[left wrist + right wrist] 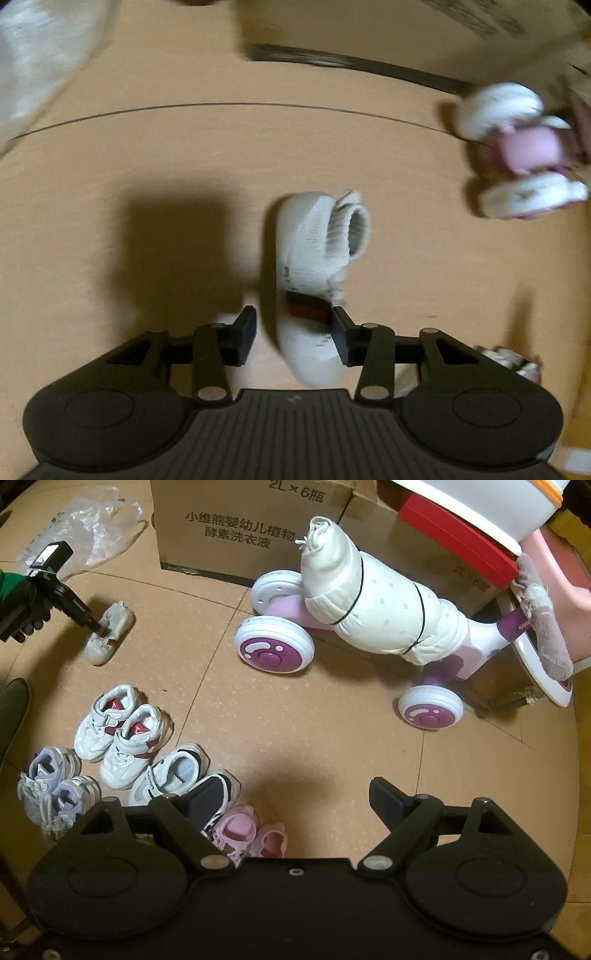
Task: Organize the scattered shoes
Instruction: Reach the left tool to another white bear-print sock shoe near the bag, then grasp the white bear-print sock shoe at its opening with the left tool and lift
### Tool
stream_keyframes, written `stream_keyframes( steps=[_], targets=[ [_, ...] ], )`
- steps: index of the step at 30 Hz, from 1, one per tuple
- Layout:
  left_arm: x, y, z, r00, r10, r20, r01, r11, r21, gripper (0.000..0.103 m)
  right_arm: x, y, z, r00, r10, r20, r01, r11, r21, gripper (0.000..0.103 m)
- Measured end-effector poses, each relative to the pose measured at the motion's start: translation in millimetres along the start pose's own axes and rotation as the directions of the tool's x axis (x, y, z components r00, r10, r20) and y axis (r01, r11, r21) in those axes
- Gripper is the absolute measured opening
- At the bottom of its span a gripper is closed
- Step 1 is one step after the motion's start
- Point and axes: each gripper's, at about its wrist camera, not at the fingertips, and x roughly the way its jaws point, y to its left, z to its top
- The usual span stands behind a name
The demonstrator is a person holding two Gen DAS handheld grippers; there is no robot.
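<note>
A small white knit shoe [314,258] with a red and dark stripe lies between the fingers of my left gripper [295,325], which is shut on its front part. The right wrist view shows the same shoe [110,635] low over the floor at the far left, with the left gripper [94,626] on it and a gloved hand behind. My right gripper [295,790] is open and holds nothing. Below it paired shoes stand in rows: white and maroon [118,742], lavender [55,790], white and navy [177,771], pink [243,830].
A purple and white ride-on toy [273,646] wrapped in white padding stands at the right; its wheels [498,107] show blurred in the left wrist view. A cardboard box [236,535] and a plastic bag [92,528] sit at the back on the tan floor [314,720].
</note>
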Motion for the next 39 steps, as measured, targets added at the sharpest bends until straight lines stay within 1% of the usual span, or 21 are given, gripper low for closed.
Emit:
stream_keyframes(
  steps=[3,4,6,8,11,16,21,26,27,28,29,31,33,36,39],
  targets=[
    [-12.2,-1.5,2.8,0.998,0.043,0.035,-0.044,0.998,0.048,0.044,1.3,0.3,0.7,1.000,0.000,-0.003,0.000,1.000,-0.001,0.087],
    [-17.8,-8.0,6.9,0.995,0.075,0.071,-0.081,0.992,0.093,0.044,1.9,0.5,1.2,1.000,0.001,-0.004,-0.001,1.000,-0.001,0.087],
    [-18.8,-13.8,11.9,0.991,0.097,0.096,-0.110,0.983,0.144,0.044,3.3,1.0,2.0,1.000,0.002,-0.007,-0.002,1.000,-0.003,0.087],
    [-15.4,-27.1,21.6,0.989,0.103,0.110,-0.126,0.965,0.230,0.044,7.3,1.0,2.4,1.000,0.001,-0.018,-0.001,1.000,-0.006,0.087],
    [-1.2,-38.7,34.2,0.987,0.112,0.113,-0.142,0.940,0.312,0.044,12.5,1.5,3.1,0.999,-0.001,-0.033,0.001,1.000,-0.010,0.087],
    [16.9,-46.2,37.9,0.984,0.146,0.098,-0.173,0.900,0.400,0.044,19.9,3.6,3.9,0.999,-0.002,-0.054,0.001,1.000,-0.021,0.087],
    [35.1,-53.7,41.5,0.980,0.181,0.087,-0.201,0.851,0.485,0.044,24.9,3.4,2.1,0.997,-0.004,-0.072,0.002,1.000,-0.023,0.087],
    [58.1,-63.3,44.5,0.971,0.212,0.107,-0.235,0.803,0.547,0.044,25.3,1.2,-1.3,0.997,-0.010,-0.078,0.008,1.000,-0.021,0.087],
    [58.0,-62.3,46.1,0.975,0.199,0.100,-0.222,0.819,0.529,0.042,25.4,0.7,-2.0,0.997,-0.011,-0.080,0.010,1.000,-0.021,0.087],
    [57.8,-61.0,47.9,0.978,0.185,0.092,-0.206,0.838,0.506,0.026,25.4,0.3,-2.7,0.997,-0.013,-0.081,0.011,1.000,-0.020,0.087],
    [56.6,-57.8,50.4,0.984,0.163,0.067,-0.175,0.871,0.459,0.021,25.3,-0.1,-3.2,0.997,-0.014,-0.081,0.012,1.000,-0.020,0.087],
    [52.6,-56.4,49.7,0.984,0.171,0.042,-0.172,0.881,0.440,0.019,18.9,-0.5,-1.4,0.998,-0.015,-0.055,0.015,1.000,-0.014,0.087],
    [42.4,-54.8,46.9,0.989,0.149,0.023,-0.145,0.899,0.414,0.019,12.6,-2.3,-2.5,0.999,-0.018,-0.035,0.018,1.000,-0.004,0.087],
    [18.8,-58.8,40.4,0.993,0.117,0.025,-0.117,0.918,0.379,0.019,3.1,-6.9,-8.0,1.000,-0.023,-0.012,0.023,1.000,0.014,0.087],
    [-3.0,-71.1,34.7,0.994,0.100,0.045,-0.109,0.913,0.393,0.019,-6.3,-11.5,-13.4,1.000,-0.029,0.011,0.028,0.999,0.032,0.087]
  ],
)
